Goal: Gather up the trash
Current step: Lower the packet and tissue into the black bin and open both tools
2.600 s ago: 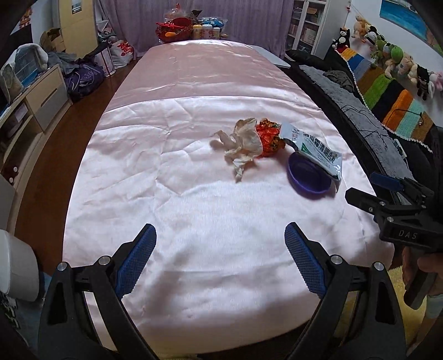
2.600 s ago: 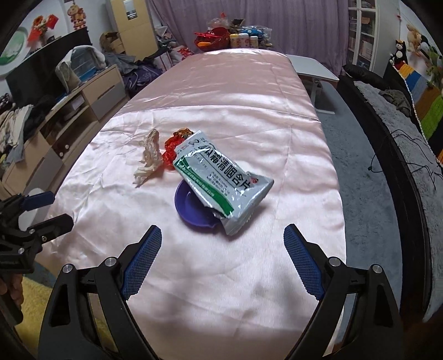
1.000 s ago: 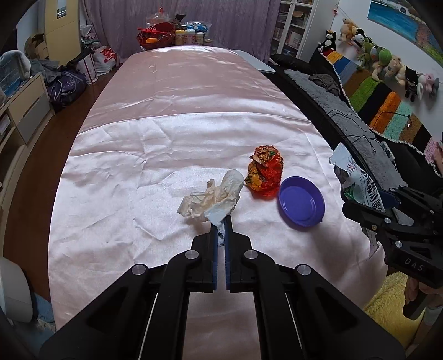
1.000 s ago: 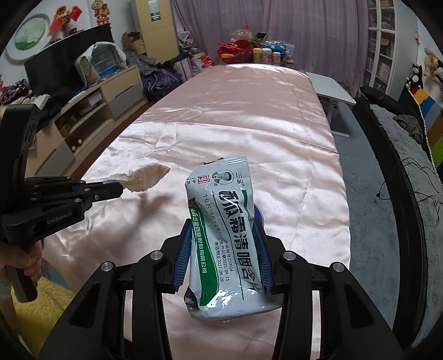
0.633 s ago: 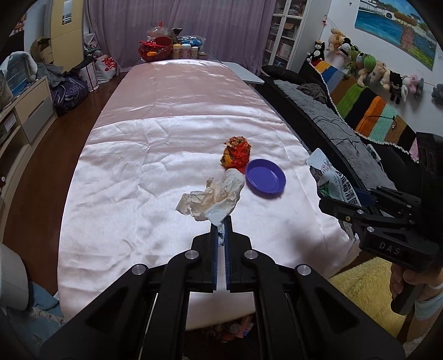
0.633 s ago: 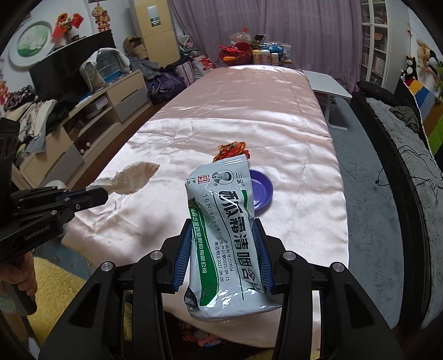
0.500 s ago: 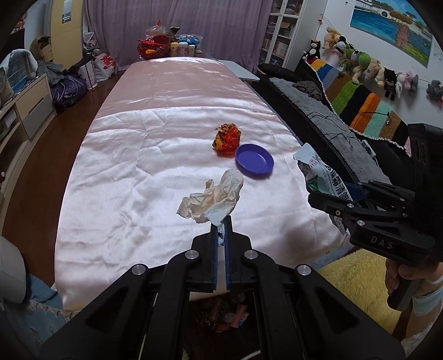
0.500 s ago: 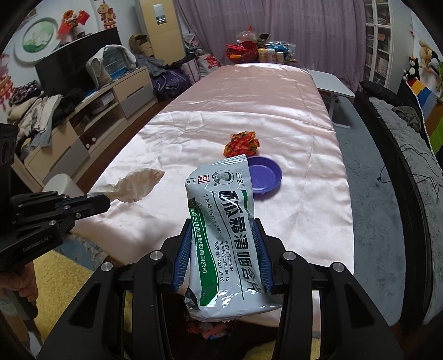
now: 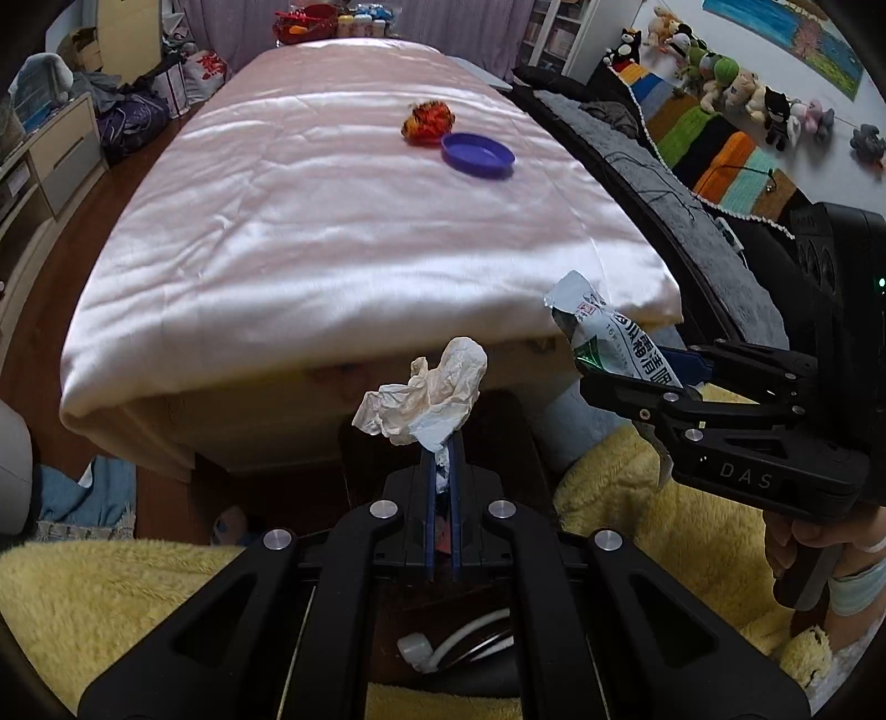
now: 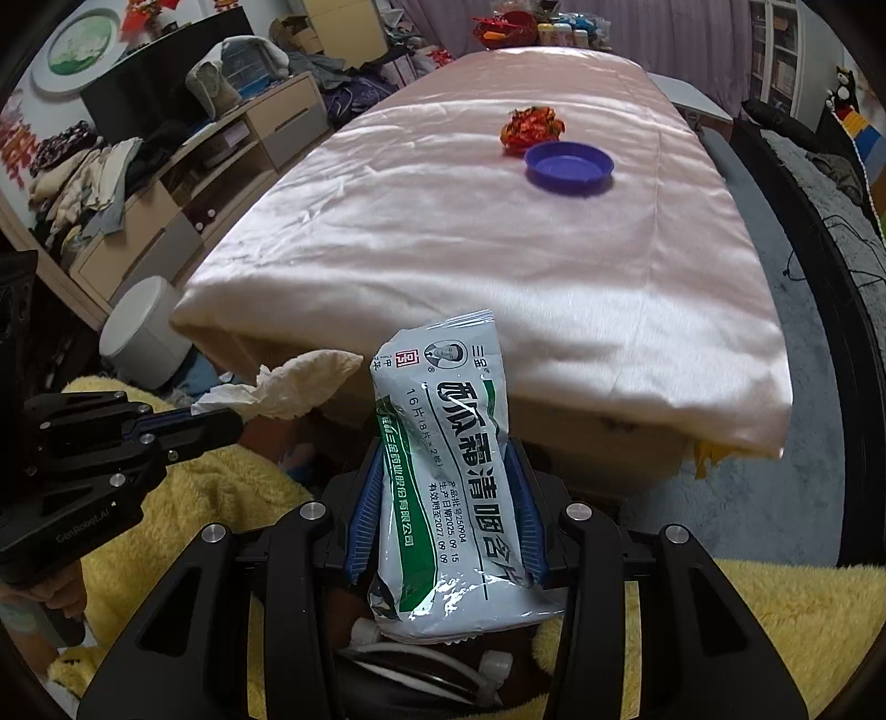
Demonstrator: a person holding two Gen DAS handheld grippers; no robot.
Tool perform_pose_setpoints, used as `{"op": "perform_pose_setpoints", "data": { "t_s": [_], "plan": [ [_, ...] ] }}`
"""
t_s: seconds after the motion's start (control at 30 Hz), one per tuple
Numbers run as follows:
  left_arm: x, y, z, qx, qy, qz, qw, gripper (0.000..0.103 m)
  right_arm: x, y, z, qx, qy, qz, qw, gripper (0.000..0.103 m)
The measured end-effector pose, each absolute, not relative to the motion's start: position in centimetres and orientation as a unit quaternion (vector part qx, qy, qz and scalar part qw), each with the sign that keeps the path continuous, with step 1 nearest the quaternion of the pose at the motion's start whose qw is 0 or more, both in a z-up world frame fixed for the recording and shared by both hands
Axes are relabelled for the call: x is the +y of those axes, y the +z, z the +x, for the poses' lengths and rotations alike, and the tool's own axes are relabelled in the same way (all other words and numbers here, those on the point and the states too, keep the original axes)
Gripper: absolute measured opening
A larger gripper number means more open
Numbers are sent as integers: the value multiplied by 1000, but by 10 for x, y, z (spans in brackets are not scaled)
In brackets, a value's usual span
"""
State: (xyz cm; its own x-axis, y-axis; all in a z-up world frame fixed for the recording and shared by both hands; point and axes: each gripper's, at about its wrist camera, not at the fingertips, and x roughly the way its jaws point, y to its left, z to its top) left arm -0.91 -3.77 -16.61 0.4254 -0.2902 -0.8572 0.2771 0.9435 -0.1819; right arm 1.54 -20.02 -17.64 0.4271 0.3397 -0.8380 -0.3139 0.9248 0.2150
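My left gripper point(image 9: 441, 459) is shut on a crumpled white tissue point(image 9: 423, 400), held below the near edge of the pink-covered table point(image 9: 332, 221). My right gripper point(image 10: 443, 471) is shut on a silver and green medicine packet point(image 10: 448, 487), also off the table's near end. Each gripper shows in the other's view: the right one with the packet point(image 9: 614, 343), the left one with the tissue point(image 10: 293, 387). A dark trash bin point(image 9: 443, 637) with white rubbish lies right under both grippers. A crumpled red-orange wrapper point(image 9: 427, 122) stays on the table beside a purple dish point(image 9: 477, 156).
A yellow fluffy rug point(image 9: 111, 609) surrounds the bin. A white stool point(image 10: 147, 332) and low cabinets point(image 10: 232, 144) stand at the left. A dark sofa point(image 9: 664, 183) runs along the right. Bottles and a red basket point(image 9: 310, 14) sit at the table's far end.
Both grippers have drawn back and down from the table to over the bin, each still holding its piece. The table now lies farther ahead and above.
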Motion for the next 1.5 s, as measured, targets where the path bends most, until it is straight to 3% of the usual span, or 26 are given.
{"op": "perform_pose_setpoints", "data": {
  "t_s": [0.53, 0.83, 1.1, 1.2, 1.27, 1.37, 1.5],
  "plan": [
    [-49, -268, 4, 595, -171, -14, 785, 2, -202, -262, 19, 579, 163, 58, 797, 44],
    [-46, -283, 5, 610, -174, -22, 772, 6, -197, -275, 31, 588, 161, 74, 790, 51],
    [-39, -279, 4, 608, -155, -19, 779, 37, -201, -267, 33, 575, 147, 74, 801, 72],
    [-32, -268, 4, 600, -137, -23, 788, 59, -205, -251, 32, 558, 142, 70, 814, 78],
    [-25, -255, 4, 590, -128, -32, 796, 79, -210, -233, 29, 537, 136, 63, 831, 88],
    [-16, -231, 7, 565, -113, -28, 817, 95, -220, -205, 27, 499, 120, 62, 856, 94],
    [-5, -206, 17, 544, -96, -21, 833, 95, -235, -182, 41, 473, 109, 69, 871, 98]
  ]
}}
